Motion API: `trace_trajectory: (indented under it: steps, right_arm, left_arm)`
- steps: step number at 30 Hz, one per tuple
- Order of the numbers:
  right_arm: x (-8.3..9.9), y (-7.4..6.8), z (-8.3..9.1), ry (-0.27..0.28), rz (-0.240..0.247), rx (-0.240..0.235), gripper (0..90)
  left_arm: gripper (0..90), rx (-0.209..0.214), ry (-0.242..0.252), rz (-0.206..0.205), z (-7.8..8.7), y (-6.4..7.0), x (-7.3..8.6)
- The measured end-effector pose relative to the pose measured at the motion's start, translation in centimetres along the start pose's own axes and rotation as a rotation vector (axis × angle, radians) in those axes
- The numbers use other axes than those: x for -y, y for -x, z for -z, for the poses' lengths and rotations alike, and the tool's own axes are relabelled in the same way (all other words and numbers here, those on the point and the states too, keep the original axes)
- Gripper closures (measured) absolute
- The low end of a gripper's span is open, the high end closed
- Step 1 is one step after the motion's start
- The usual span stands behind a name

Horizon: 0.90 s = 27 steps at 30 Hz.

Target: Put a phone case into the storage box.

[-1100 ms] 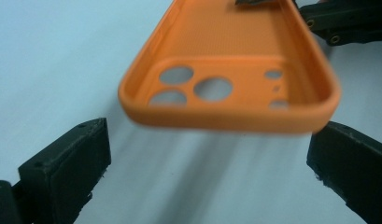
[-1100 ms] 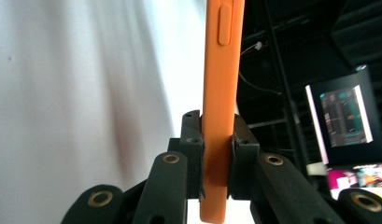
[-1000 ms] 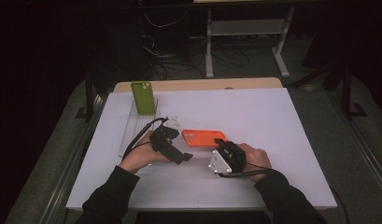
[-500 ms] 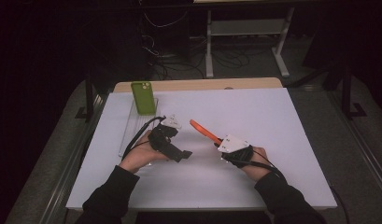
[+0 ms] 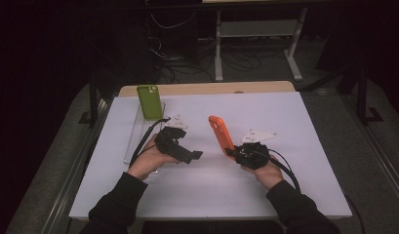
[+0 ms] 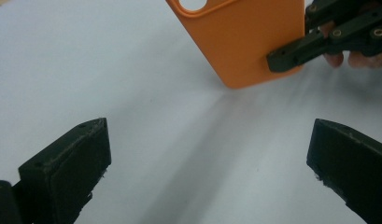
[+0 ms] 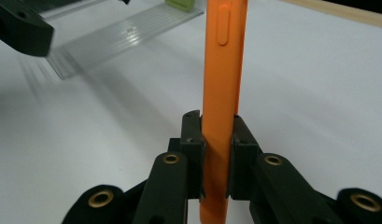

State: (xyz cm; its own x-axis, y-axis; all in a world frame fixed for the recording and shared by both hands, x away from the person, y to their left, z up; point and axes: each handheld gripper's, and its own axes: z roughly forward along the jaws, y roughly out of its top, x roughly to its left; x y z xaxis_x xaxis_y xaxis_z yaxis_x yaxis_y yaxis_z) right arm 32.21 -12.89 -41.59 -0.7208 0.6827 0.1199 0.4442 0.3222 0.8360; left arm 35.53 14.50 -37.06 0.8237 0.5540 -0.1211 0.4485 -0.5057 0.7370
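An orange phone case is lifted off the white table and stands tilted, its lower end clamped in my right gripper. The right gripper view looks along the case's edge, with both jaws pressed against its sides. My left gripper hovers left of it, open and holding nothing. In the left gripper view the orange case hangs ahead between the wide-apart jaws, the right gripper's fingers pinching its corner. A green phone case leans upright in a clear stand at the back left.
The white table top ends in a wooden strip at the back. Dark floor, cables and a desk frame lie beyond. The clear stand lies ahead and to the left in the right gripper view.
The orange case went from lying flat on the table to being lifted and tipped up on end by my right gripper. The left gripper stayed about where it was.
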Motion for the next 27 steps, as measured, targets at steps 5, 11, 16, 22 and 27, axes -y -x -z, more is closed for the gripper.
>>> trace_trajectory:
  steps: [5, 11, 16, 22, 27]
  right_arm:
    - [0.0, 0.2, 0.2, 0.015, -0.035, -0.007, 78.3]
    - [-0.2, 0.2, 0.1, 0.028, -0.083, -0.031, 78.4]
    - [-0.5, 0.0, -0.1, 0.053, -0.102, -0.065, 78.4]
    - [-0.7, -0.5, -0.5, 0.057, -0.091, -0.084, 78.4]
    - [-0.9, -0.9, -0.7, 0.058, -0.081, -0.106, 78.5]
  left_arm:
    - [0.0, 0.011, 0.043, 0.029, -0.1, 0.0, -0.4]
    - [0.0, 0.015, 0.103, 0.068, -0.5, 0.0, -1.1]
    - [0.0, 0.032, 0.15, 0.093, -1.1, -0.3, -1.8]
    - [0.0, 0.072, 0.195, 0.128, -2.0, -0.4, -2.3]
    - [0.0, 0.1, 0.219, 0.146, -2.7, -0.4, -2.7]
